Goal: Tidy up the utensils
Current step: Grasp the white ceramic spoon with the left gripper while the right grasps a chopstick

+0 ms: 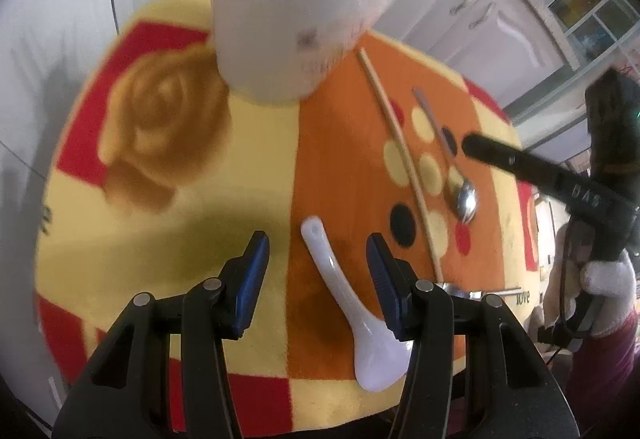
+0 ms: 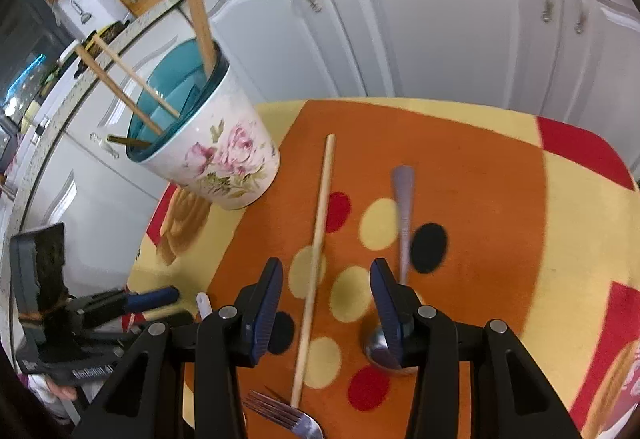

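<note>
Pick-up step: my left claw (image 1: 318,251) gapes, unclenched, astride the white spoon (image 1: 352,303); my right claw (image 2: 326,279) straddles the chopstick (image 2: 316,259), released. Next: clench, carry to the far-left cup (image 2: 216,155).

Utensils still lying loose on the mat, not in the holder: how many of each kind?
White ceramic spoon: 1
Metal spoon: 1
Wooden chopstick: 1
Metal fork: 1
Total: 4
</note>
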Motion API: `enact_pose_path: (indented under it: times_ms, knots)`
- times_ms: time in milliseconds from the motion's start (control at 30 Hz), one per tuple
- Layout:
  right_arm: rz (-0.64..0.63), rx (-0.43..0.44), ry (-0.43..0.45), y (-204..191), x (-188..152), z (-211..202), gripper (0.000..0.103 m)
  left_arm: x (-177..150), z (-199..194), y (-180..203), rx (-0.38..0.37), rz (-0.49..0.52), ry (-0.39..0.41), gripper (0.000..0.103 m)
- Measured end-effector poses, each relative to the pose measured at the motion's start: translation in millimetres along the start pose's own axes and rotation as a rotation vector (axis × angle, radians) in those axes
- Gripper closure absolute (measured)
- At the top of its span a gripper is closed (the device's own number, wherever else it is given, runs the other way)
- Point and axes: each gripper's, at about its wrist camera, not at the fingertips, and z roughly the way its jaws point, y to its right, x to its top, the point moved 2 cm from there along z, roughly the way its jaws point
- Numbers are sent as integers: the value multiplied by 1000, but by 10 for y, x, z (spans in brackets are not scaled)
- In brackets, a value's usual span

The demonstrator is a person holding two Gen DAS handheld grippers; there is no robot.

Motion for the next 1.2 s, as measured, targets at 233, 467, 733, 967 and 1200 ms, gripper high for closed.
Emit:
enact_pose_path:
  times_ms: [233,467,733,967,1200]
  knots:
    - [-2,9,-33,-47,50,192,59,50,163,35,12,-6,14,69]
    - [-20,1,-58,-62,289,419,59,110,236,49,32,28,28,89]
    - [-52,-82,-94,-59,349,743,97,110,228,8,4,22,29,90]
    - [-37,-6,-156,23,-33,479,98,78,152,-55,-28,31,26,91]
    - [-28,-14,-143,27,15,465,67,58,91,-96,-22,21,-8,85]
